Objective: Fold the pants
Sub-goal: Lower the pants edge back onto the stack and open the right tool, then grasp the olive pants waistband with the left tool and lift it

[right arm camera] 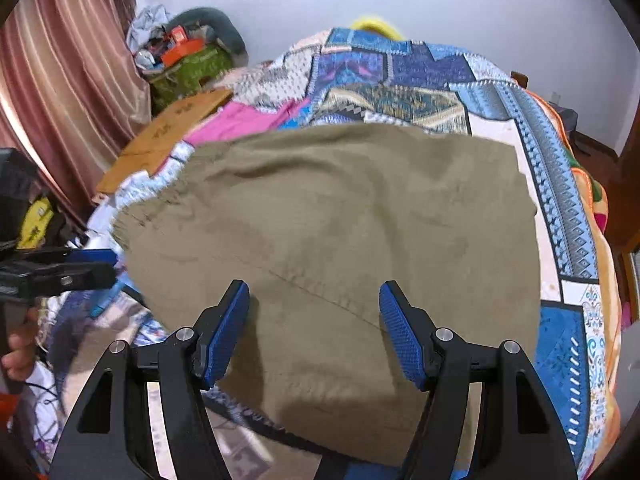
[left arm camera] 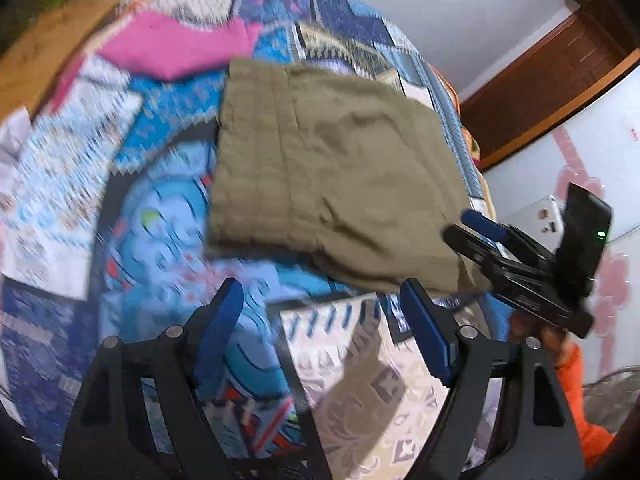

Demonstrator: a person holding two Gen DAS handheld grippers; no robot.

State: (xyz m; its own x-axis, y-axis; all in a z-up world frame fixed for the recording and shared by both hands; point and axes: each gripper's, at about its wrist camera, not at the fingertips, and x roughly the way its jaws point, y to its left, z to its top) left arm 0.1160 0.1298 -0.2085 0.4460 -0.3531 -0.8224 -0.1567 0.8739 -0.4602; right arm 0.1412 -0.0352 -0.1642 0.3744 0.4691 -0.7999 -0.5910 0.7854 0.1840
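The olive-khaki pants (right arm camera: pixel 340 232) lie folded into a flat rectangle on the patchwork bedspread (right arm camera: pixel 560 208). They also show in the left wrist view (left arm camera: pixel 332 176), ahead and to the right. My left gripper (left arm camera: pixel 320 312) is open and empty, hovering over the bedspread (left arm camera: pixel 160 240) just short of the pants' near edge. My right gripper (right arm camera: pixel 314 312) is open and empty, hovering over the near part of the pants. The right gripper (left arm camera: pixel 472 226) also shows in the left wrist view at the pants' right corner. The left gripper (right arm camera: pixel 96 264) shows at the left edge of the right wrist view.
A pink garment (left arm camera: pixel 172 48) lies on the bed beyond the pants. A wooden board (right arm camera: pixel 168 136) and a cluttered green bag (right arm camera: pixel 188 68) stand at the bed's far left by a curtain (right arm camera: pixel 68 80). A wooden door (left arm camera: pixel 540 80) is at right.
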